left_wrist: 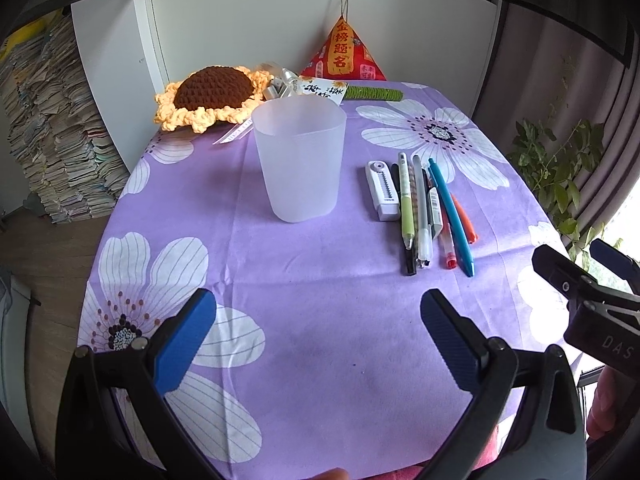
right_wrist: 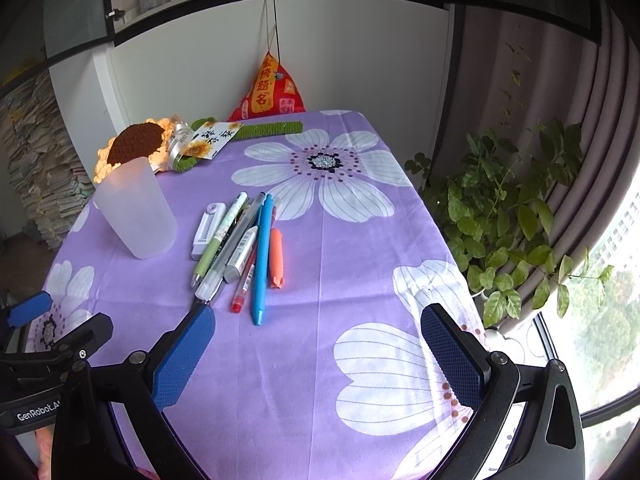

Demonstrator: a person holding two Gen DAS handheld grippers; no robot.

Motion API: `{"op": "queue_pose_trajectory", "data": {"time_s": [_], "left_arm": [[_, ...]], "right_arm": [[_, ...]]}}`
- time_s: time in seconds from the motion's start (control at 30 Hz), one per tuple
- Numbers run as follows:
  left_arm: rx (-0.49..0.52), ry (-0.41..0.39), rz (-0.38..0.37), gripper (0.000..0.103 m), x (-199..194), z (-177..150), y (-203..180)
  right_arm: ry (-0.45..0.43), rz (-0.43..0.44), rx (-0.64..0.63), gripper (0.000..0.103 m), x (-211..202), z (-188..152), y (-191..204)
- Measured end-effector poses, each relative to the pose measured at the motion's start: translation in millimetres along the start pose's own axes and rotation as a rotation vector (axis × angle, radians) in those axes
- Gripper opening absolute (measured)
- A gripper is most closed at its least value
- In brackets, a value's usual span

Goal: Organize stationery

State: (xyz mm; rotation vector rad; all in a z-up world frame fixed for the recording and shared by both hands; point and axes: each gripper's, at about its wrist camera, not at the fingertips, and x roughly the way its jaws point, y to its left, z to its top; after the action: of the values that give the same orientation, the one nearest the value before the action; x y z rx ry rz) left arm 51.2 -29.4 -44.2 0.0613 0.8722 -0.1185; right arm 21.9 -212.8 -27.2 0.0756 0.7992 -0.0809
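A frosted plastic cup (left_wrist: 298,160) (right_wrist: 134,210) stands upright on the purple flowered tablecloth (left_wrist: 320,312). To its right lies a bunch of stationery: a white correction tape (left_wrist: 382,190) (right_wrist: 204,232), a green pen (left_wrist: 406,200) (right_wrist: 216,240), a clear pen (left_wrist: 422,216), a blue pen (left_wrist: 452,216) (right_wrist: 262,256), a red-tipped pen (right_wrist: 244,284) and an orange marker (right_wrist: 276,258). My left gripper (left_wrist: 318,312) is open and empty, near the table's front, short of the cup. My right gripper (right_wrist: 318,326) is open and empty, just in front of the pens.
A crocheted sunflower (left_wrist: 212,94), a card (left_wrist: 322,90) and a red pyramid pouch (left_wrist: 344,54) sit at the table's back edge. A leafy plant (right_wrist: 504,216) stands to the right by the window. Stacked books (left_wrist: 52,140) stand left.
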Motion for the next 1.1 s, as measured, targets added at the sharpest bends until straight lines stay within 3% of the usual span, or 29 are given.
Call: {"op": "queue_pose_trajectory", "data": {"time_s": [0.13,0.6,0.97,1.1], "left_arm": [[0.004,0.0,-0.023,0.102,6.0,4.4,-2.8],[0.011,0.06,-0.116,0.091,30.2,21.7,-16.3],[0.058,0.117,-0.179,0.056,51.6,35.0,-28.8],[0.08,0.141,-0.202,0.051,60.6,39.0,-32.8]], "right_arm": [[0.004,0.008,-0.005,0.102,5.2,2.7,-0.8],[0.089,0.086,-0.026,0.053,30.5,15.9,-2.4],[0.133,0.18,-0.046,0.043,47.2,27.3,4.8],[0.161,0.206,-0.055,0.039,56.5,30.0,9.7]]}}
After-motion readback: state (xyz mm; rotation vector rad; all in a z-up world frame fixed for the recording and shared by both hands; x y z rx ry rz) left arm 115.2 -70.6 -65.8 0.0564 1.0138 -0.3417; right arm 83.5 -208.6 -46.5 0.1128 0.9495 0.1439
